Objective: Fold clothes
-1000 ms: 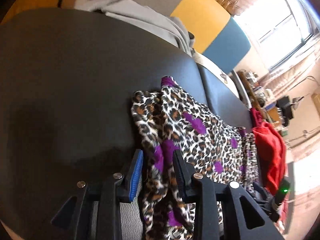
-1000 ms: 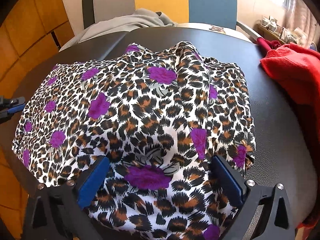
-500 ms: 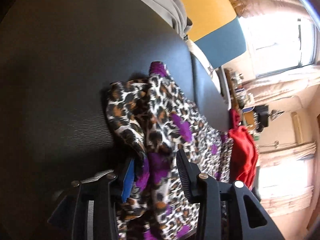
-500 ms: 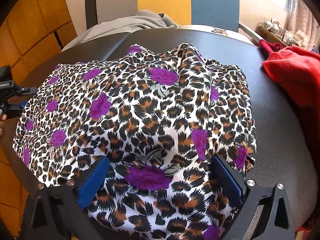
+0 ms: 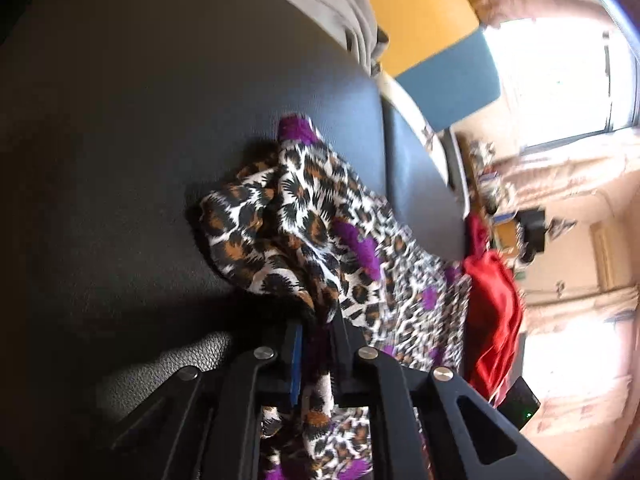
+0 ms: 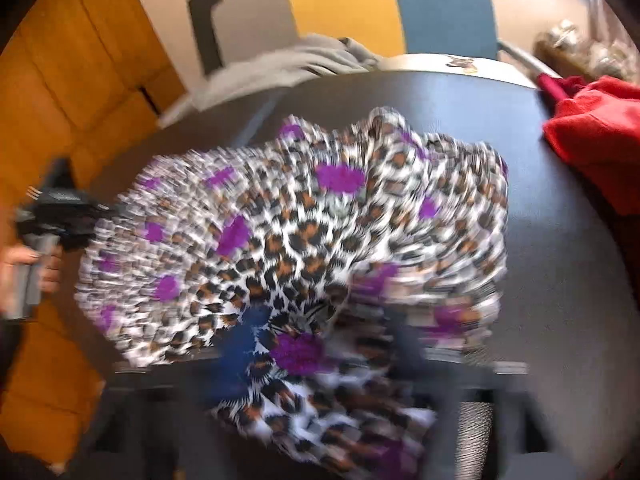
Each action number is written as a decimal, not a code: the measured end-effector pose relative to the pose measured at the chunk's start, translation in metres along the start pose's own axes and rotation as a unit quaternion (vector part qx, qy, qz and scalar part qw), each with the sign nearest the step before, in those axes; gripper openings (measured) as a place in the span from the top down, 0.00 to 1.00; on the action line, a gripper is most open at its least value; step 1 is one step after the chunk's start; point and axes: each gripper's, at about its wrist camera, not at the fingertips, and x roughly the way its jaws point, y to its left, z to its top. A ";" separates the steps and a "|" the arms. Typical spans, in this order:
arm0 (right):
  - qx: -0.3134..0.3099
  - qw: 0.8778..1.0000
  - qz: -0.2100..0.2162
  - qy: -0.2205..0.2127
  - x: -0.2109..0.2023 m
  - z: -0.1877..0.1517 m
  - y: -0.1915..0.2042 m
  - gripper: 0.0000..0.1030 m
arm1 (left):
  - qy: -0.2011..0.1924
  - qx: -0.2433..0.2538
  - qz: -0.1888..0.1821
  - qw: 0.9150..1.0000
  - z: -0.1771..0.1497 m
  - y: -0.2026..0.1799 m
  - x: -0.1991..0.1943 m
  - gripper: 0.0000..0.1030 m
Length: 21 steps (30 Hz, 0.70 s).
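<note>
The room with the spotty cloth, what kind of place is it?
Probably an office or meeting room, not a home laundry. The leopard-print garment lies on a round dark table, with grey, yellow and blue panels and a bright window behind it.

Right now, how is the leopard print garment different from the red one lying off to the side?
The leopard print garment is patterned, with purple flowers, while the red garment is plain. The leopard print garment is pinched by the left gripper, bunched up at that edge; the red garment lies untouched. The leopard print garment covers the middle of the dark table; the red garment sits at its right edge. Both rest on that table.
</note>
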 end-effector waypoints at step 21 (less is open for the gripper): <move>-0.115 0.989 -0.001 0.088 0.026 0.023 -0.035 0.77 | -0.042 0.045 -0.101 0.993 0.009 -0.090 -0.069 0.92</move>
